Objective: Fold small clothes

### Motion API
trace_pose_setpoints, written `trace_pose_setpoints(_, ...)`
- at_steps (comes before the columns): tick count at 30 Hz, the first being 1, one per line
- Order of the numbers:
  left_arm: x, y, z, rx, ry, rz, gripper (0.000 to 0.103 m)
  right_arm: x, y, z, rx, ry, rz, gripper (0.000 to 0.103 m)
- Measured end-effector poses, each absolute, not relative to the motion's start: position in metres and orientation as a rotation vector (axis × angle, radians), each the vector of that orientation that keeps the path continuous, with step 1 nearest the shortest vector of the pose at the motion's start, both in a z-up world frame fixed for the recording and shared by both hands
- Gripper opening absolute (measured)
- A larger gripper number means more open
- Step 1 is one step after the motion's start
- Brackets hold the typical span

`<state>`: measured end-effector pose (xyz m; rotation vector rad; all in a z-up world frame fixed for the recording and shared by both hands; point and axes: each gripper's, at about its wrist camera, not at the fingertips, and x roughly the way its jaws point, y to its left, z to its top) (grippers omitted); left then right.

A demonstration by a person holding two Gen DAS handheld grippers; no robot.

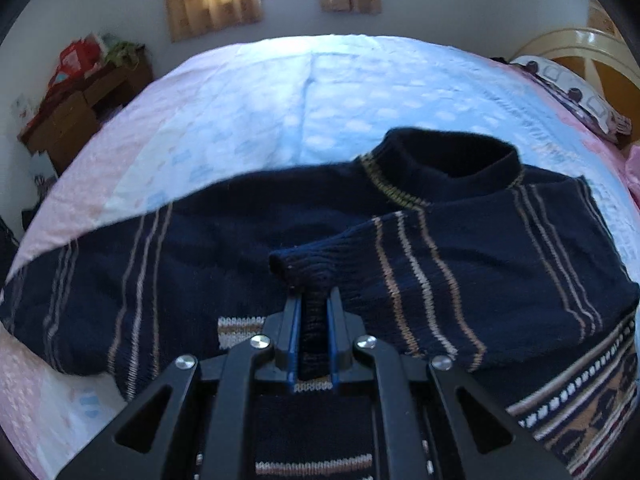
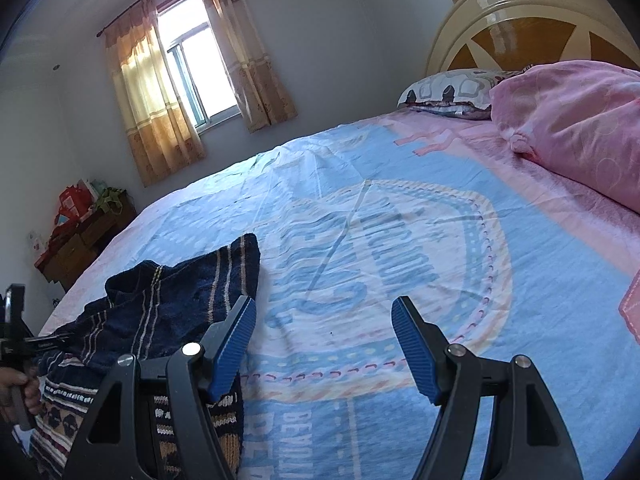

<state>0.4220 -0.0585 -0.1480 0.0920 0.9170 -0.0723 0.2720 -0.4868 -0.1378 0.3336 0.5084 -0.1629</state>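
A small navy knit sweater (image 1: pixel 500 248) with tan stripes lies on the bed, collar away from me. My left gripper (image 1: pixel 314 300) is shut on the ribbed cuff of its right sleeve (image 1: pixel 304 268), which is drawn across the sweater's chest. The other sleeve (image 1: pixel 80 288) stretches out to the left. In the right wrist view the same sweater (image 2: pixel 172 304) lies at the lower left, and my right gripper (image 2: pixel 324 312) stands open above the bedsheet with nothing between its fingers. A hand (image 2: pixel 16 392) holding the left gripper shows at the left edge.
The bed (image 2: pixel 400 240) has a blue and pink printed sheet. A pink quilt (image 2: pixel 580 140) and a pillow (image 2: pixel 448 88) lie by the headboard (image 2: pixel 520 28). A wooden nightstand (image 1: pixel 80 108) with clutter stands at the far left, under a curtained window (image 2: pixel 196 64).
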Motion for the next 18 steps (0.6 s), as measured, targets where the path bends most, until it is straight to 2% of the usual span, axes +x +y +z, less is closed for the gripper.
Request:
trace_pose_setpoints(8,0.430,-0.061,-0.157,0.119,0.888,-0.033,0.013,0.276,-0.477,-0.137,0.294,0.518,-0.113,0.071)
trace_pose_setpoints(18,0.426,-0.046,-0.167,0.027,0.858,-0.066,0.015,0.278,-0.449,-0.131,0.196,0.520,-0.033,0.071)
